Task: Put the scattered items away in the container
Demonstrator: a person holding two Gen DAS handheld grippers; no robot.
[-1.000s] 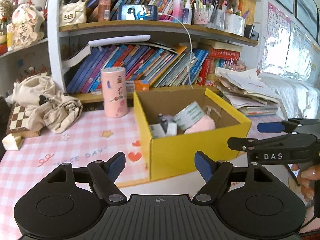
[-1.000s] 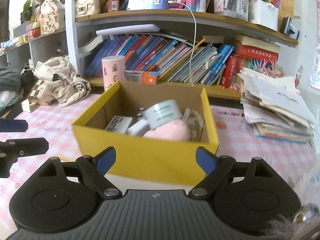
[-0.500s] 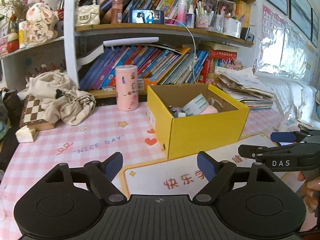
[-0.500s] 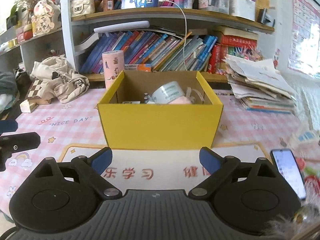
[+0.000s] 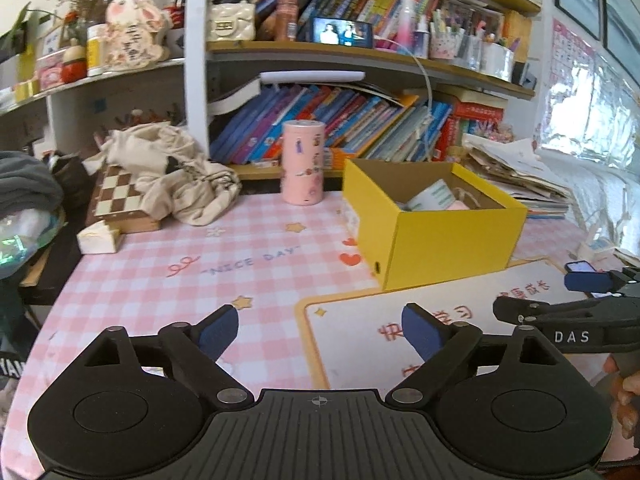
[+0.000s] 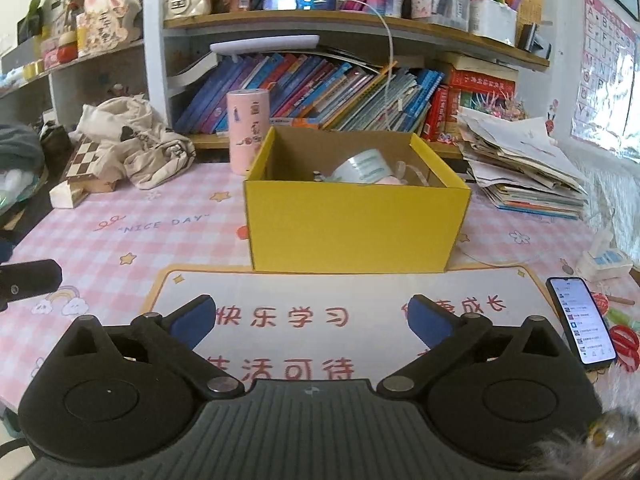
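A yellow cardboard box [image 5: 452,248] [image 6: 352,228] stands on the pink checked table, holding a pale green tape roll [image 6: 362,166], a pink soft item [image 6: 390,181] and other small things. My left gripper [image 5: 320,330] hovers over the table well short of the box, to its left front; its jaws are opening with nothing between them. My right gripper [image 6: 312,316] sits above the white desk mat [image 6: 348,312] in front of the box; its jaws are also opening and hold nothing. The right gripper's fingers [image 5: 588,282] show at the right edge of the left wrist view.
A pink cylinder [image 6: 247,130] stands behind the box's left corner. A phone [image 6: 582,322] lies at the mat's right edge. A paper stack [image 6: 524,168] is at right, a crumpled cloth [image 5: 168,172] and chessboard [image 5: 116,196] at left. Bookshelves line the back.
Both grippers have drawn back from the box, which now looks smaller and farther. Their jaws have spread wider. The desk mat and phone have come into view.
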